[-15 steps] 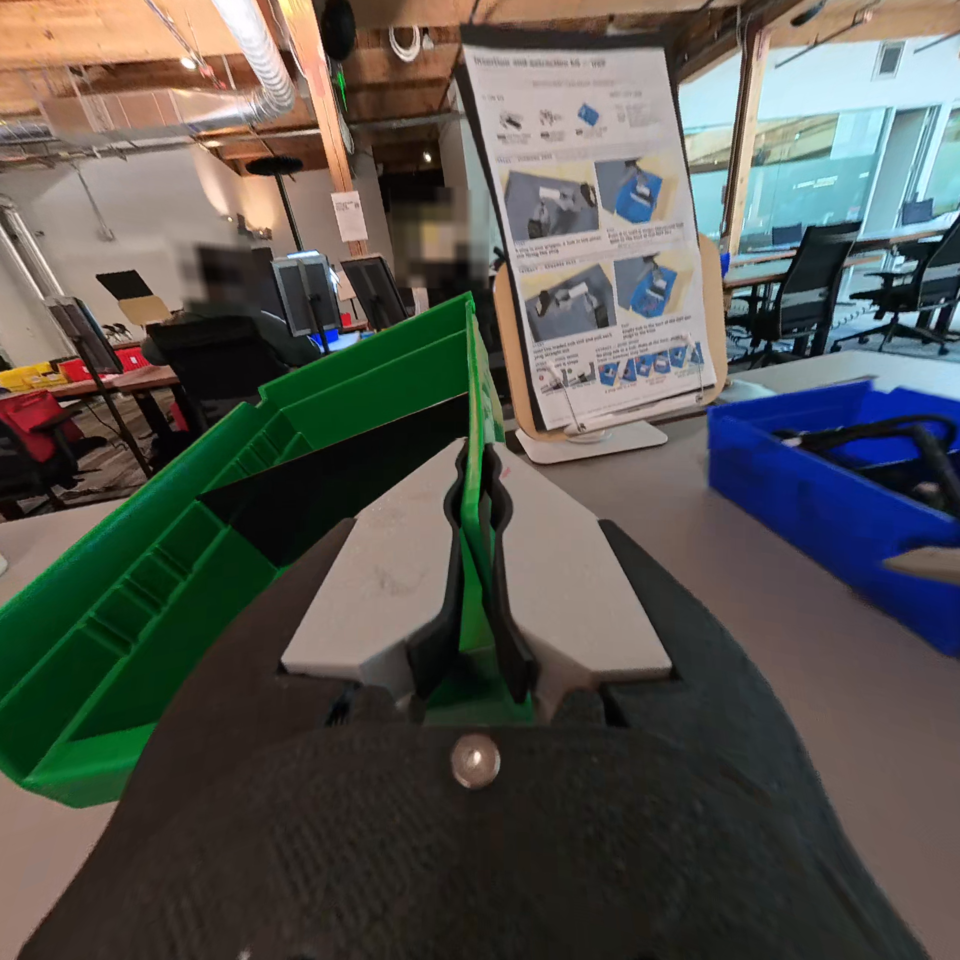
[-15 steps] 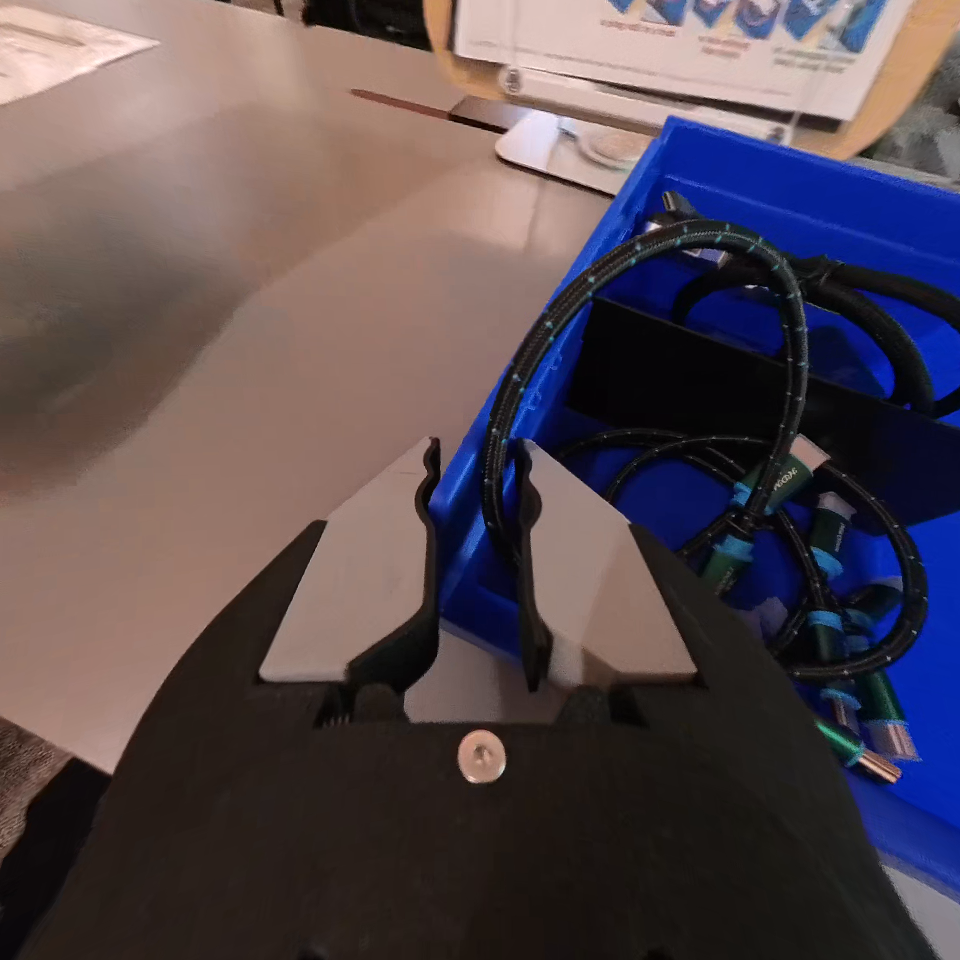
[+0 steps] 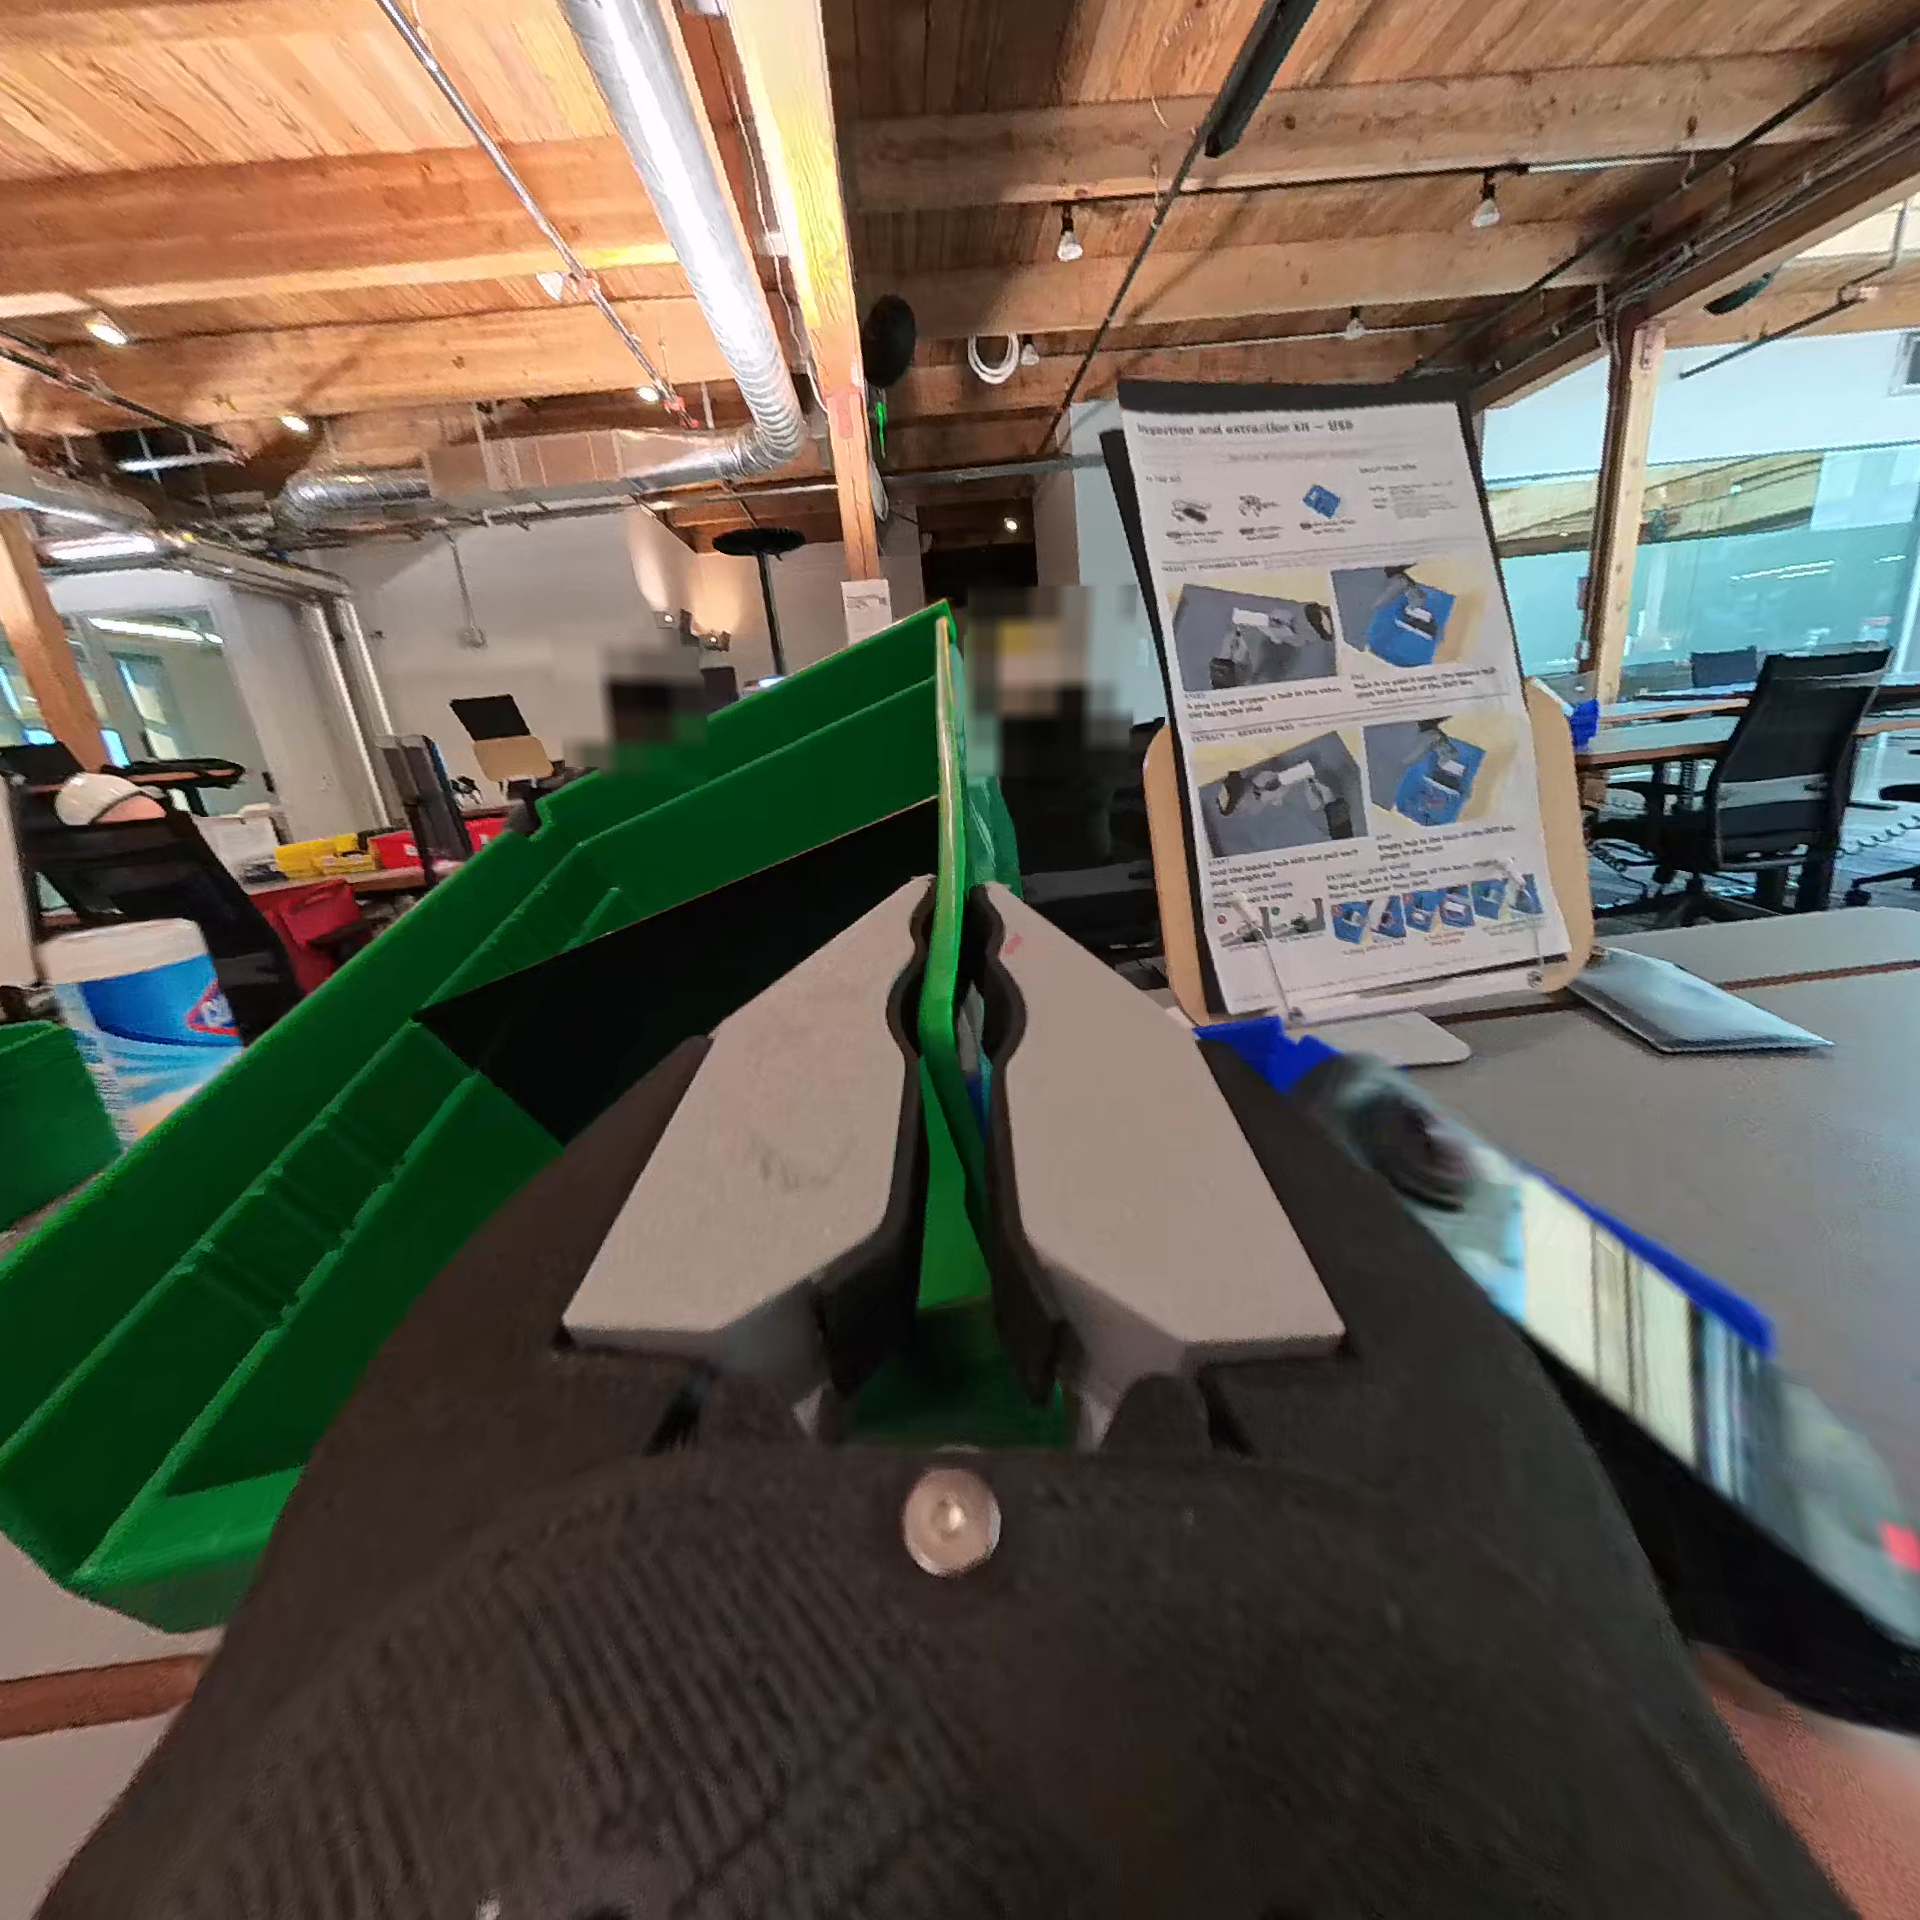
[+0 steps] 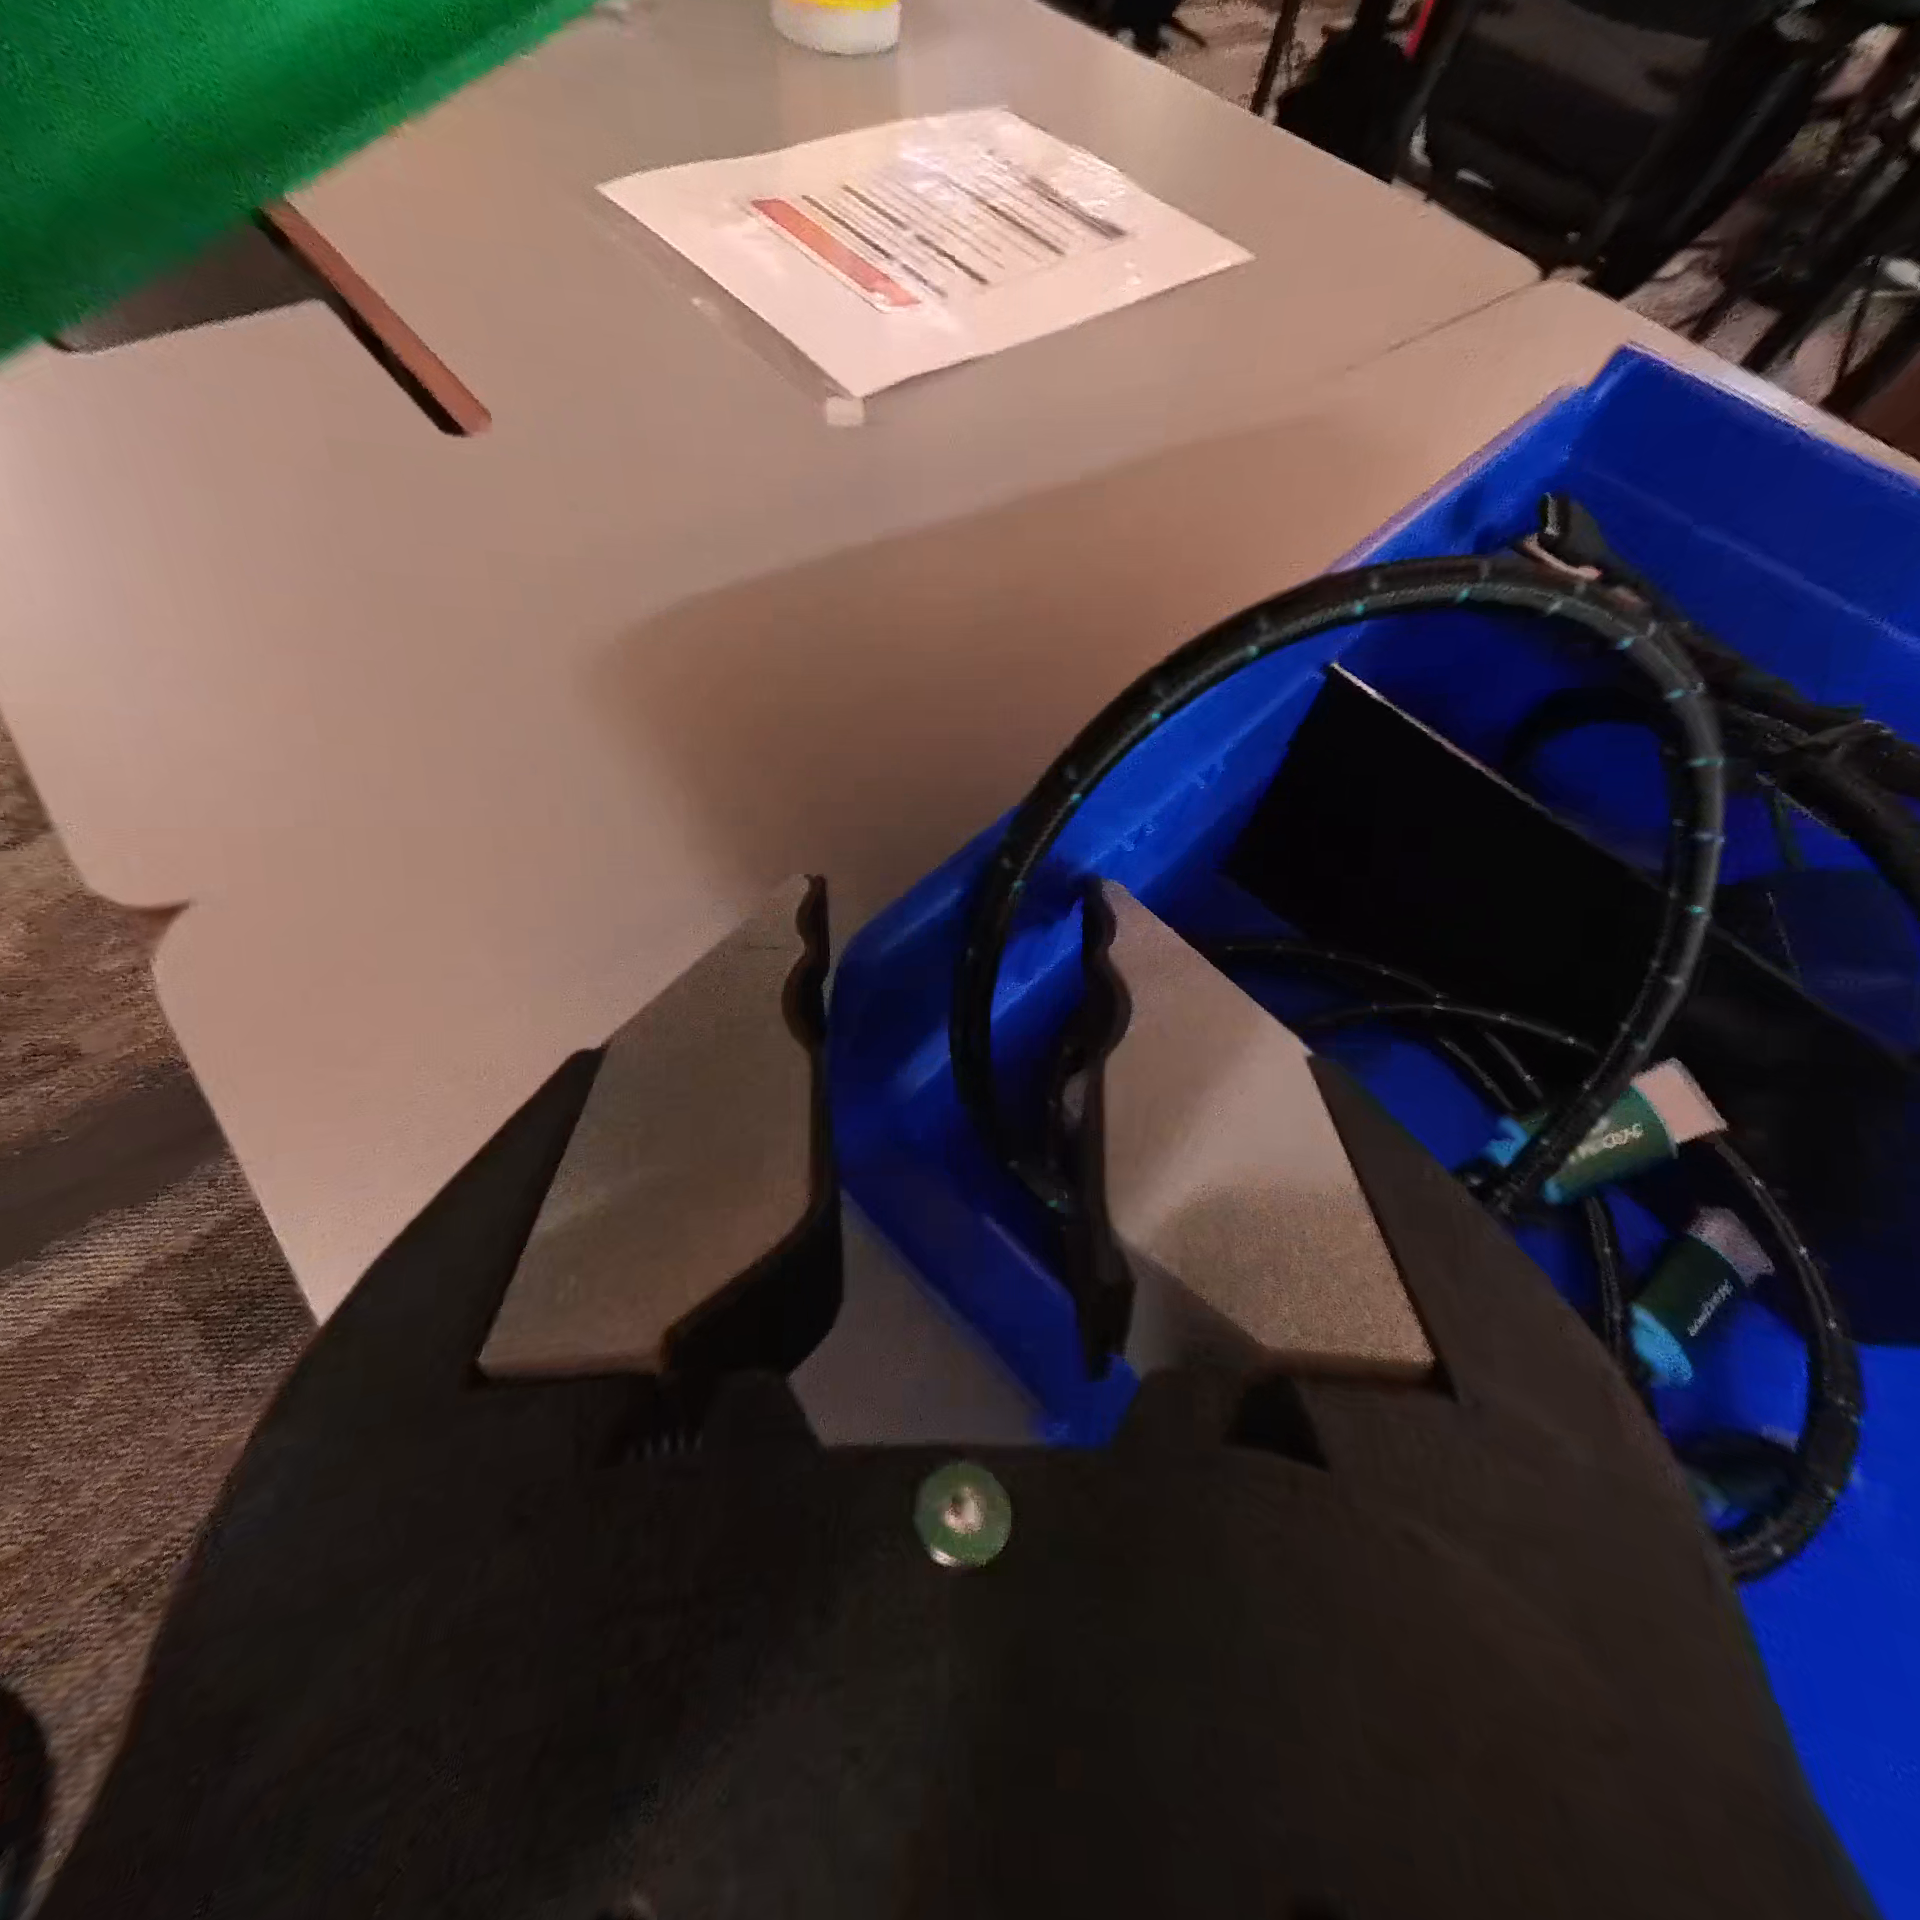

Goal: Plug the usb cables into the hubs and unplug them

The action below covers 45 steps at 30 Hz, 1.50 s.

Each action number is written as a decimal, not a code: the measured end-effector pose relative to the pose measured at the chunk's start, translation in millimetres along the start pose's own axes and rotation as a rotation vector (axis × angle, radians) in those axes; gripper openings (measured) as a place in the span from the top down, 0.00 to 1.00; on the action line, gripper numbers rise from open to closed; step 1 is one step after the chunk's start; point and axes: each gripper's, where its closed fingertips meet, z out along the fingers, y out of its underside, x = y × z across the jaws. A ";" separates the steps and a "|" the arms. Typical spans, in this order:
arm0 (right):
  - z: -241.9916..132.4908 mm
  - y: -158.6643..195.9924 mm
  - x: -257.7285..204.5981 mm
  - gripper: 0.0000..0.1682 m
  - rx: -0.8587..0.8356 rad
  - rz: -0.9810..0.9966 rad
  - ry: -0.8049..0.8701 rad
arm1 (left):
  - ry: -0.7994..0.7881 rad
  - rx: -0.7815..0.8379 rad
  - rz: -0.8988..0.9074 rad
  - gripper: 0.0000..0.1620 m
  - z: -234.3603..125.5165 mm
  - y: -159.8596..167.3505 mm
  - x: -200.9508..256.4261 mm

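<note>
My left gripper (image 3: 951, 914) is shut on the side wall of a green bin (image 3: 312, 1195), which is tilted up off the grey table (image 3: 1662, 1122). A black divider (image 3: 675, 987) sits inside the bin. My right gripper (image 4: 951, 904) straddles the near wall of a blue bin (image 4: 1714, 468) and clamps it, with a loop of black braided cable (image 4: 1455, 582) against the inner finger. The blue bin holds several coiled cables and a black divider (image 4: 1455, 831). The blue bin (image 3: 1268, 1049) shows blurred at the right of the left wrist view. The green bin (image 4: 156, 125) fills the top left corner of the right wrist view.
An instruction sheet on a stand (image 3: 1340, 707) is at the table's back, with a silver pouch (image 3: 1683, 1008) beside it. A white printed sheet (image 4: 925, 239) lies on the table (image 4: 520, 623). A wipes tub (image 3: 145, 1018) stands far left. Office chairs and desks are behind. Across from one pair of fingers to the other is roughly 20 cm.
Both grippers have risen and swung with their bins. The green bin tilts higher, the blue bin has come up close to the left gripper, and the right view has turned towards the white sheet.
</note>
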 end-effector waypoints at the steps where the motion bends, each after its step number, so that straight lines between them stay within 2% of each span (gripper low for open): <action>1: 7.8 -10.9 -9.2 0.75 0.006 0.001 -0.025 | -0.010 0.011 0.004 0.99 -3.8 -3.6 -3.8; 3: 2.1 -34.7 -22.3 0.78 0.069 0.003 -0.077 | -0.031 0.021 0.019 0.99 -12.6 -9.5 -12.4; 5: -18.4 -49.8 -26.3 0.75 0.134 -0.036 -0.113 | -0.052 0.028 0.049 0.99 -19.1 -14.2 -20.0; 8: -61.9 -50.2 -12.9 0.75 0.205 -0.099 -0.153 | -0.076 0.041 0.091 0.99 -22.3 -18.0 -23.1; 11: -115.0 -37.5 20.9 0.89 0.283 -0.099 -0.192 | -0.057 0.040 0.119 0.99 -20.3 -20.1 -10.4; 13: -151.8 -21.4 44.0 0.94 0.299 -0.057 -0.251 | -0.010 0.041 0.143 0.99 -17.9 -22.7 8.2; 15: -187.7 0.6 68.9 0.91 0.299 -0.014 -0.271 | 0.050 0.048 0.179 0.99 -16.4 -26.8 31.1; 18: -238.3 44.2 109.2 0.87 0.277 -0.033 -0.199 | 0.143 0.065 0.160 0.99 -16.4 -32.9 64.6; 20: -267.8 77.3 135.6 0.92 0.254 -0.083 -0.139 | 0.199 0.063 0.146 0.99 -17.0 -34.2 87.9; 23: -307.2 117.8 166.6 0.95 0.249 -0.095 -0.145 | 0.300 0.022 0.165 0.99 -14.1 -30.3 135.2; 25: -324.3 128.3 189.9 0.92 0.257 -0.053 -0.160 | 0.376 -0.030 0.188 0.99 -8.6 -27.9 173.1; 27: -340.8 133.5 217.1 0.88 0.223 -0.045 -0.104 | 0.451 -0.050 0.194 0.99 -3.2 -28.0 213.0; 30: -387.9 124.0 268.0 0.99 0.330 -0.033 0.072 | 0.569 -0.031 0.177 0.99 3.6 -26.4 274.8; 32: -421.8 117.2 288.1 0.98 0.418 0.051 0.073 | 0.638 -0.026 0.157 0.99 10.5 -22.0 315.0; 34: -444.5 116.7 300.2 1.00 0.469 0.138 0.051 | 0.709 -0.035 0.157 0.99 18.9 -9.7 356.4; 37: -456.9 127.7 317.0 1.00 0.449 0.183 0.088 | 0.802 -0.069 0.151 0.99 29.7 25.1 417.1; 42: -446.5 136.0 311.1 1.00 0.409 0.189 0.072 | 0.931 -0.215 0.067 0.99 36.1 105.0 513.6; 45: -434.2 139.4 304.1 1.00 0.361 0.142 0.091 | 0.950 -0.247 0.125 0.99 33.8 129.0 557.3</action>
